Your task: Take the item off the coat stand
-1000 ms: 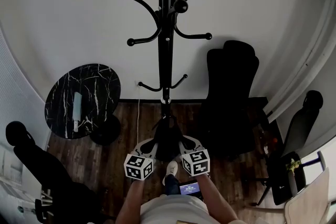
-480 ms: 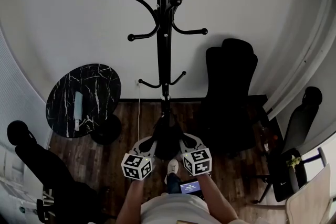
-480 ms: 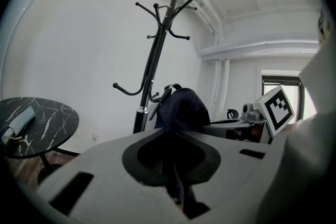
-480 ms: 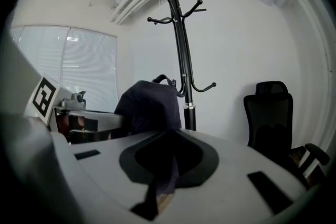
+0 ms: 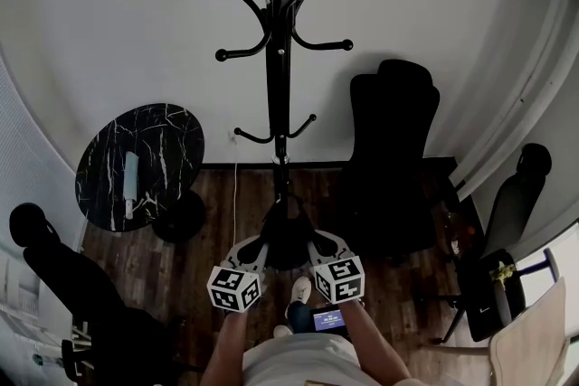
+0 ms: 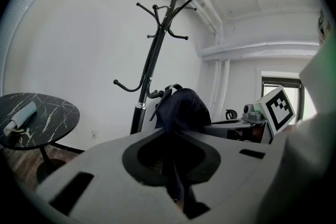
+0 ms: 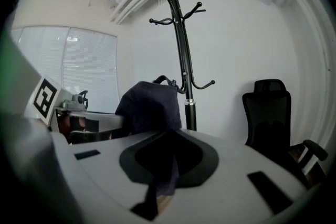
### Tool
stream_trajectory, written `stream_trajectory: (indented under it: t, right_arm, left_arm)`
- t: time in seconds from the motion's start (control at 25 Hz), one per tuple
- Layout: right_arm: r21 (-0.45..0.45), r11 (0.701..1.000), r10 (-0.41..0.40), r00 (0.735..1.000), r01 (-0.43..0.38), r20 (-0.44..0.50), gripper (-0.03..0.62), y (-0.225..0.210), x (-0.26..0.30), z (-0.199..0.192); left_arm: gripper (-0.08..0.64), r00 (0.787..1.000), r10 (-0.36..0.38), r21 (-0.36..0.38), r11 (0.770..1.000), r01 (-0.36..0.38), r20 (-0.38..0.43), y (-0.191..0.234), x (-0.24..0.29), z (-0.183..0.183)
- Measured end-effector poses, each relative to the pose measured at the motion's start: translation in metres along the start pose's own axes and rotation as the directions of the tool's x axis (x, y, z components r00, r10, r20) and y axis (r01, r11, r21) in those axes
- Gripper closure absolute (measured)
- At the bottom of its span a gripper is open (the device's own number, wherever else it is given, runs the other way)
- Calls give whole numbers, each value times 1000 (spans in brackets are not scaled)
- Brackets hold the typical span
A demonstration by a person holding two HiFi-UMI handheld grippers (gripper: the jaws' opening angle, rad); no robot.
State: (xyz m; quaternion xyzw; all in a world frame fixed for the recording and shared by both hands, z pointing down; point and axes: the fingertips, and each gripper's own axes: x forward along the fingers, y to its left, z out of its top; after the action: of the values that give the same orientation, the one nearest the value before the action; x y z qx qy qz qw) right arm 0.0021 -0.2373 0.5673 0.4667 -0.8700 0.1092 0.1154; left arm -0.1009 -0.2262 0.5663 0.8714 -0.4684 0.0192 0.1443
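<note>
A black coat stand (image 5: pixel 279 59) rises against the white wall, its hooks bare. Below it, near the stand's foot, a dark navy cloth item (image 5: pixel 288 240) with a strap hangs between my two grippers. My left gripper (image 5: pixel 260 253) is shut on its left side, my right gripper (image 5: pixel 316 250) on its right. In the left gripper view the cloth (image 6: pixel 181 107) bulges above the jaws of the left gripper (image 6: pixel 176 189), and a fold runs down between them. The right gripper view shows the same item (image 7: pixel 149 107) pinched in the right gripper (image 7: pixel 163 186), with the coat stand (image 7: pixel 184 60) behind it.
A round black marble table (image 5: pixel 172 140) with a pale tube (image 5: pixel 132 183) on it stands at the left. A black office chair (image 5: pixel 393 158) is right of the stand, more chairs at the far right (image 5: pixel 516 203) and lower left (image 5: pixel 54 276). The floor is dark wood.
Both grippers and the dark item have dropped slightly toward the person. The coat stand now sits a little higher in the head view.
</note>
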Motion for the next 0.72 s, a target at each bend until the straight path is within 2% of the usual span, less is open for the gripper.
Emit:
stream_trajectory:
  t: [0.16,0.44,0.72]
  right_arm:
    - [2,1000,8,1000,-8,4,563,3,-1,1]
    - [51,996,67,996,-70,51,563,10,-7,7]
    - [28,995,97,995,-98,39,563,15,-24,1]
  left_arm:
    - [529,1000,8,-6,1000,-8,-3,1,-4,-2]
    - [529,999,49,-18,999,-49,19,-1,-13,5]
    - [529,996,93,-40,995,-92,17,-17,-27,-2]
